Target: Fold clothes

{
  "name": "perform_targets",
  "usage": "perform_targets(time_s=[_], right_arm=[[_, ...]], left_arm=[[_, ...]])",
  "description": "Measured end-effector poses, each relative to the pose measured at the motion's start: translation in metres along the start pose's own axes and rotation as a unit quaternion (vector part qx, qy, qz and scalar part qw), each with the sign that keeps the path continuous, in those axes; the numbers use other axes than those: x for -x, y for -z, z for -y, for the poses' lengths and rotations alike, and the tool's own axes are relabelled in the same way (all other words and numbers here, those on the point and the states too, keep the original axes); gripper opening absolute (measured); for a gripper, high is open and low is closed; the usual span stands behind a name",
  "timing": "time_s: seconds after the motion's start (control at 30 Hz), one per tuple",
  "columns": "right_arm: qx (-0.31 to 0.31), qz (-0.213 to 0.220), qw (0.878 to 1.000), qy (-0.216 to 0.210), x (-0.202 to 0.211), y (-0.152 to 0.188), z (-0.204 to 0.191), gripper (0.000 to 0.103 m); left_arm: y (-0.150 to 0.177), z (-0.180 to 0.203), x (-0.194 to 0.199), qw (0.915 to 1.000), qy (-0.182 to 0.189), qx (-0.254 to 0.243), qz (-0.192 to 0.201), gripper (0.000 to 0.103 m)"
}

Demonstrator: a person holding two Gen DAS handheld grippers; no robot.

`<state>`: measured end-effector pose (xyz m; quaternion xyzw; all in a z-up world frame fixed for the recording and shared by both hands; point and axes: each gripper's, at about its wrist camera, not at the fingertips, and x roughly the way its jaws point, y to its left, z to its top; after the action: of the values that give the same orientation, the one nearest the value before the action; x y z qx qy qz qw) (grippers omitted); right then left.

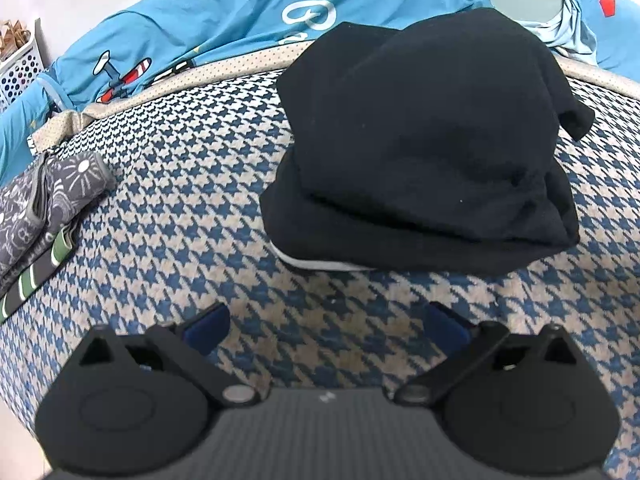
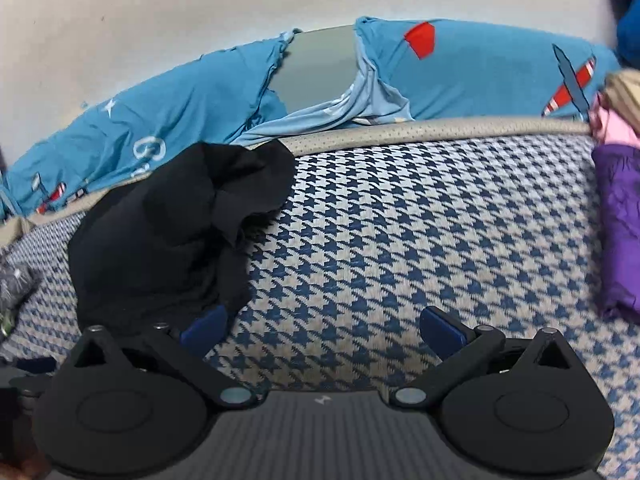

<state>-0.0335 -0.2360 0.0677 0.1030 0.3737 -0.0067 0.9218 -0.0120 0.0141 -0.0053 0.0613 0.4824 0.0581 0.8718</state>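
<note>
While both spread wide and empty, black garment (image 1: 424,140) ahead of left claw (image 1: 326,326), beside right claw (image 2: 322,330).

purple garment (image 2: 618,224): cut off at right edge | grey patterned cloth (image 1: 36,208): cut off at left edge

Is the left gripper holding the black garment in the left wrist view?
No. The left gripper is open over bare houndstooth cover, short of the black garment.
</note>
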Motion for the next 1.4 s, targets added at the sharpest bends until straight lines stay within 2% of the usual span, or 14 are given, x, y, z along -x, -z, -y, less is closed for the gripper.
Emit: perform_targets(time_s=[0.13,0.47,1.07,1.4], right_arm=[[-0.021,-0.003,1.000,-0.004,0.005,0.005,0.006,0.103],[-0.007,-0.002,1.000,-0.007,0.008,0.015,0.000,0.103],[0.022,-0.016,1.000,0.006,-0.005,0.017,-0.009,0.103],[0.042,-0.025,0.999,0.015,-0.012,0.022,-0.010,0.103]], left_arm=[[0.002,0.001,-0.002,0.9999,-0.009,-0.007,-0.001,0.103],[0.006,-0.003,-0.003,0.9998,-0.018,-0.011,0.002,0.103],[0.007,-0.014,-0.001,0.9999,0.005,0.012,0.000,0.103],[0.007,-0.014,0.001,0.9999,-0.002,0.011,0.000,0.103]])
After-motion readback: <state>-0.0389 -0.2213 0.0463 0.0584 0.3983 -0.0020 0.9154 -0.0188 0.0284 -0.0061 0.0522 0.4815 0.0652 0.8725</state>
